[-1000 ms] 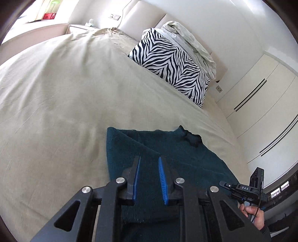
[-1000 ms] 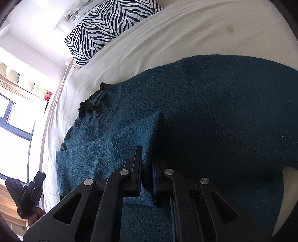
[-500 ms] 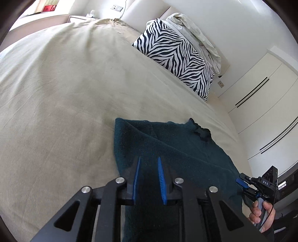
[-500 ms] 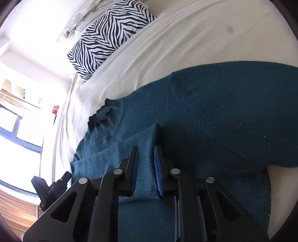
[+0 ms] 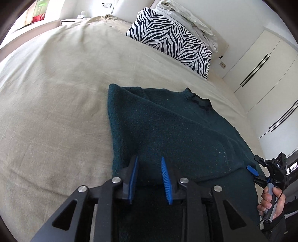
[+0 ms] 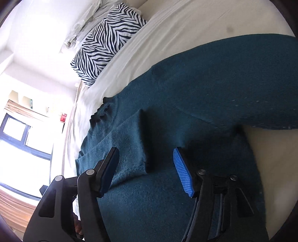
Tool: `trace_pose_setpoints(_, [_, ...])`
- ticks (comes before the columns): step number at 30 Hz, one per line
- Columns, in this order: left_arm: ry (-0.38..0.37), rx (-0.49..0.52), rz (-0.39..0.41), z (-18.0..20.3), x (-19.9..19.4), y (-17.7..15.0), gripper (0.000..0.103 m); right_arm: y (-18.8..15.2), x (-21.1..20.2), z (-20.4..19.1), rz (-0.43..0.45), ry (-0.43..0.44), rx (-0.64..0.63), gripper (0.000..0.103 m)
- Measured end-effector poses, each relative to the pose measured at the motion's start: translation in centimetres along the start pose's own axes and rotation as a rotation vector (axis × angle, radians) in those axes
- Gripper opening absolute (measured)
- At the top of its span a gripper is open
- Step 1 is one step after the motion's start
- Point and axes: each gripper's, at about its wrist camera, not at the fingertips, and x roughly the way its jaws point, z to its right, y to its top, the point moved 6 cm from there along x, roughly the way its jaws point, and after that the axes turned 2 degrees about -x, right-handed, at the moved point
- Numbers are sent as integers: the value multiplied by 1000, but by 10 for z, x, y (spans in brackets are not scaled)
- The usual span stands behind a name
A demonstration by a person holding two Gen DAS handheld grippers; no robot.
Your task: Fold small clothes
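A dark teal knit sweater (image 5: 167, 130) lies flat on the beige bed, collar (image 5: 200, 99) pointing at the pillow. One sleeve (image 6: 128, 147) is folded across its body; the other sleeve (image 6: 242, 80) stretches out to the right. My left gripper (image 5: 149, 160) hovers over the sweater's lower part, jaws slightly apart and empty. My right gripper (image 6: 146, 158) is wide open over the folded sleeve's end, holding nothing. The right gripper also shows in the left wrist view (image 5: 260, 167), at the sweater's right edge.
A zebra-striped pillow (image 5: 171, 39) with crumpled pale bedding (image 5: 190, 16) behind it sits at the head of the bed. White wardrobe doors (image 5: 260, 61) stand to the right. A bright window (image 6: 22, 134) lies to the left in the right wrist view.
My right gripper has opened from shut to wide, letting go of the folded sleeve, which now lies on the sweater. My left gripper's jaws have spread a little and it has shifted over the sweater.
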Motion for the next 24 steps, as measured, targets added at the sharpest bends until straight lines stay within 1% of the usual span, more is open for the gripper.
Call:
trace_pose_setpoints(1, [-4,9,20,9,-8,-2,49,4,-18,12,41,-11,21,59])
trace_pose_setpoints(2, [-12,22,36,18,-15,-5,58,7,-36,26,84,-28,42,59])
trace_pose_setpoints(4, [-38,46,48,38,-23,-11,67,14,-75,61,169,-69,113,59])
trace_pose_setpoints(6, [-77,60,30,58,-22,-17,68,17,-115,104,255,-109,225,59])
trace_pose_setpoints(8, [-113,61,1,75,-15,-22,68,14,-155,152,355,-137,372,59])
trace_pose_setpoints(9, [-124,56,-13,81,-11,-25,68,12,-173,174,401,-139,444,59])
trace_pose_setpoints(11, [-145,40,-42,91,-2,-30,68,10,-201,208,475,-97,552,57])
trace_pose_setpoints(15, [-165,21,-91,108,12,-42,68,21,-230,241,562,-76,625,57])
trace_pose_setpoints(18, [-182,2,-125,115,20,-51,68,38,-230,258,584,-54,647,57])
trace_pose_setpoints(20, [-184,-4,-137,116,26,-53,68,53,-235,270,606,-59,640,57])
trace_pose_setpoints(21, [-186,-11,-142,116,27,-54,68,60,-238,274,614,-86,637,49])
trace_pose_setpoints(22, [-195,-20,-147,116,29,-54,68,66,-240,278,608,-128,629,35])
trace_pose_setpoints(24, [-217,-36,-148,115,30,-53,68,81,-240,273,564,-211,581,18])
